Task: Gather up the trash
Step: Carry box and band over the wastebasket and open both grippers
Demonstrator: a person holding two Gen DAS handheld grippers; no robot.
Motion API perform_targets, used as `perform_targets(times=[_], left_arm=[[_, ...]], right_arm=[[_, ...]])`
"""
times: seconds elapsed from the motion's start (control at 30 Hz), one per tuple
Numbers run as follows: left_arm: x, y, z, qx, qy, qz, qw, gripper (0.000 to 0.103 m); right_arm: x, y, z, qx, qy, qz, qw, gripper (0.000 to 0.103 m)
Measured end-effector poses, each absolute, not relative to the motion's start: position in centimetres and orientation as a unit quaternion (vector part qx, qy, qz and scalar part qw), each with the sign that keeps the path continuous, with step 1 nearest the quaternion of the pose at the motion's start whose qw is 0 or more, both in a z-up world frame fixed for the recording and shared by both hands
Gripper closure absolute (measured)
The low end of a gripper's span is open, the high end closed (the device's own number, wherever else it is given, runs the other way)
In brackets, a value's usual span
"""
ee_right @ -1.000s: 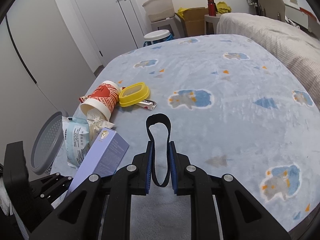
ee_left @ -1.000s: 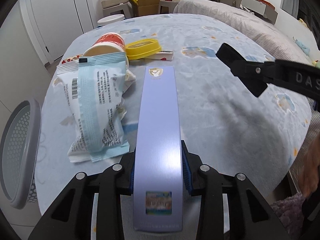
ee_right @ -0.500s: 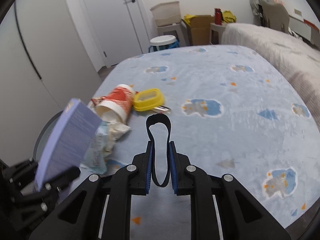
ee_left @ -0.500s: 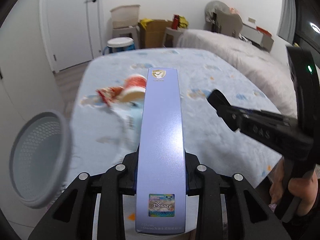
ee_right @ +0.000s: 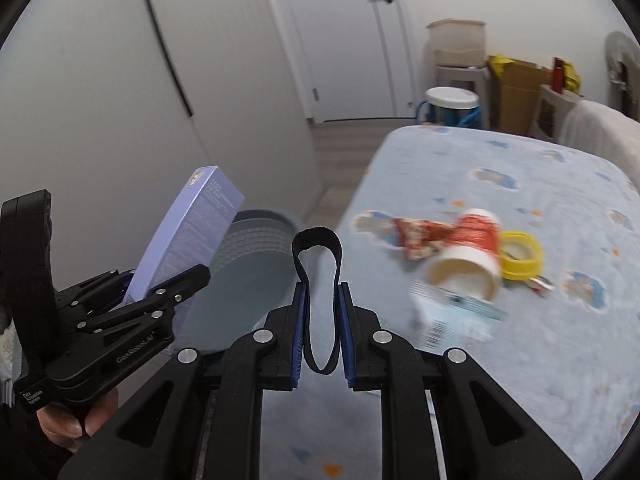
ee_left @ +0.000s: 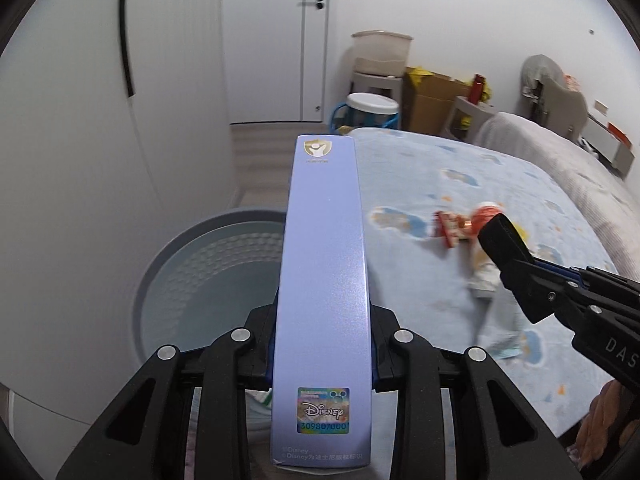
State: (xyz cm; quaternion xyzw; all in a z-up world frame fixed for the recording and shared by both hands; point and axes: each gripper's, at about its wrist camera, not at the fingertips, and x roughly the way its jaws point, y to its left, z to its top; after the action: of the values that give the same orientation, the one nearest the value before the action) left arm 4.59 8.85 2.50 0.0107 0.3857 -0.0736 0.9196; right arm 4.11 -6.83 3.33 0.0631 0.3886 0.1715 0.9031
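Note:
My left gripper is shut on a long lavender box, which hangs over the round grey waste bin on the floor beside the bed. My right gripper is shut on a black strap loop and points at the bed's left edge, close to the bin. In the right wrist view the left gripper and its box are at the left. Still lying on the blue bedspread are a red paper cup, a yellow lid, a red wrapper and a white-and-blue packet.
A white curved wall stands close behind the bin. Beyond the bed are a white door, a blue-and-white stool, a storage tub and a cardboard box. A hand grips the left handle.
Both grippers have swung left, away from the trash pile. The lavender box has gone from above the bedspread to over the bin. The strap stays in the right gripper.

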Motion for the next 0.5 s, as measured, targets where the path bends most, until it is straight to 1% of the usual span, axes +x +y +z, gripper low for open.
perform_targets(times=[0.17,0.43,0.47,0.5], left_arm=[[6.8,12.3,0.1,0.004,0.409,-0.043,0.911,0.073],[8.8,15.6,-2.2,-0.005,0.428,-0.018,0.903,0.072],[9.0,15.6,-2.3,-0.005,0.429,-0.015,0.903,0.072],[9.0,15.7,-2.3,-0.007,0.428,-0.013,0.903,0.072]], right_arm=[[7.2,-2.3,0.8,0.052,0.418,0.200,0.884,0.086],[10.0,0.7,-1.2,0.046,0.437,0.220,0.871,0.085],[10.1,0.7,-1.2,0.045,0.435,0.222,0.872,0.085],[10.3,0.9,-1.2,0.045,0.434,0.222,0.872,0.080]])
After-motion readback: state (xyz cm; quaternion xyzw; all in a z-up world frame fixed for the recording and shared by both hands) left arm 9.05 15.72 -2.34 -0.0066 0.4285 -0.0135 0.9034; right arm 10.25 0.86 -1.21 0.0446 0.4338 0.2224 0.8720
